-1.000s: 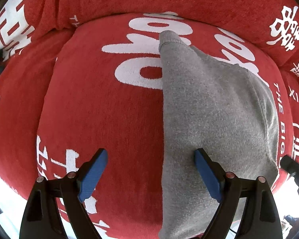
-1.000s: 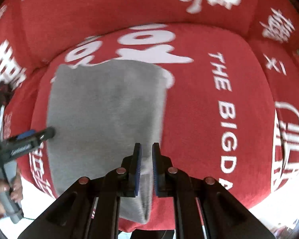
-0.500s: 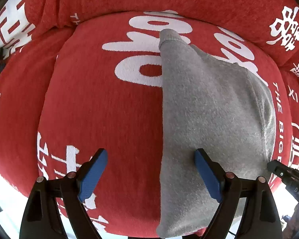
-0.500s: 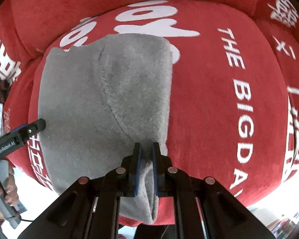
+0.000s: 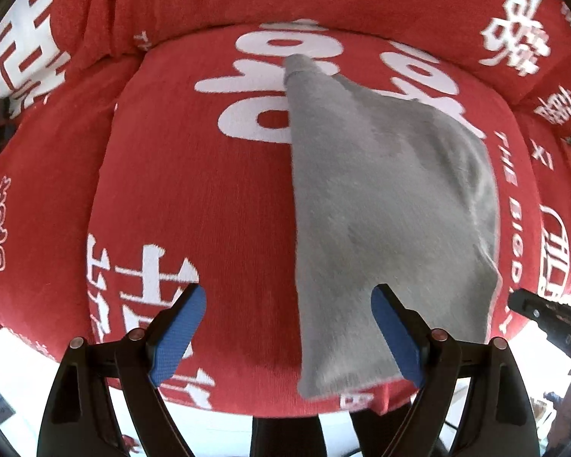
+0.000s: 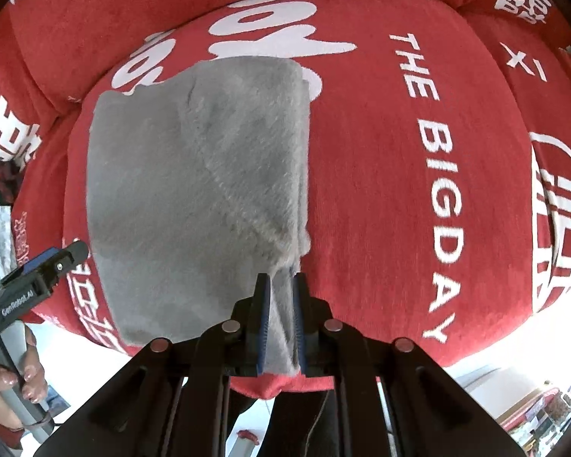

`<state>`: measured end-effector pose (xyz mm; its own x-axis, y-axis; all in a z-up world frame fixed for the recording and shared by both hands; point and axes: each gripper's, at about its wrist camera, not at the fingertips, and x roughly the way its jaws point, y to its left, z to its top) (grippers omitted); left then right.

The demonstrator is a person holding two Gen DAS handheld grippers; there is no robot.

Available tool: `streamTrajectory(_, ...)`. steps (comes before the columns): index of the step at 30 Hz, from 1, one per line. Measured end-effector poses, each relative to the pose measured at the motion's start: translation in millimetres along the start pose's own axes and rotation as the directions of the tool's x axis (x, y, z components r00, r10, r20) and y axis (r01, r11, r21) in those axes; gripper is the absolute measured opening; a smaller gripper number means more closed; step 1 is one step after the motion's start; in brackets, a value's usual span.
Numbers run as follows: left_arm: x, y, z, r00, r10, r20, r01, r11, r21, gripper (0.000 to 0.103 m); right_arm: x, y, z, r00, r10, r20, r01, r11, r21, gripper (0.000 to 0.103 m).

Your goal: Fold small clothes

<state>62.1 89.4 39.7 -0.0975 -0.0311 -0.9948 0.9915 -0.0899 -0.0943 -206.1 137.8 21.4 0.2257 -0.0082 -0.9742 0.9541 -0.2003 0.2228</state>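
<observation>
Two claws are at work over the cushion's [image 6: 380, 198] near edge: the right gripper [image 6: 279, 316], its jaws just starting to part, still pinches a bunched corner of the grey garment [image 6: 194, 190], while the left gripper [image 5: 287, 327] hangs spread wide, holding nothing, one pad over the cloth's near end. To fold well, I judge the pinched corner should be laid square on the layer beneath before letting go, so the far edge toward the backrest stays aligned.

Bright daylight, fisheye-warped edges, slight blur

Fuzzy matt grey garment [image 6: 194, 190], coarse red woven cover [image 6: 380, 198]
</observation>
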Motion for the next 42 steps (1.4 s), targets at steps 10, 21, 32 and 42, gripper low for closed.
streamTrajectory(10, -63, -14, -14, 0.999, -0.040, 0.025, 0.039, 0.999, 0.038, 0.089, -51, 22, -15, 0.999, 0.038, 0.036, -0.037, 0.999, -0.023, 0.039)
streamTrajectory(21, -105, -14, -22, 0.998, -0.002, 0.067, -0.001, 0.999, 0.034, 0.103, -89, 40, -29, 0.996, 0.021, 0.085, -0.017, 0.999, -0.047, 0.065)
streamTrajectory(32, -122, -12, -33, 0.983, 0.128, 0.133, -0.133, 0.991, 0.025, 0.103, -108, 56, -36, 0.989, -0.073, 0.129, 0.085, 0.992, -0.093, 0.082)
streamTrajectory(42, -124, -14, -33, 0.993, 0.061, 0.102, -0.063, 0.998, 0.016, 0.103, -111, 59, -39, 0.990, -0.069, 0.125, 0.080, 0.993, -0.087, 0.082)
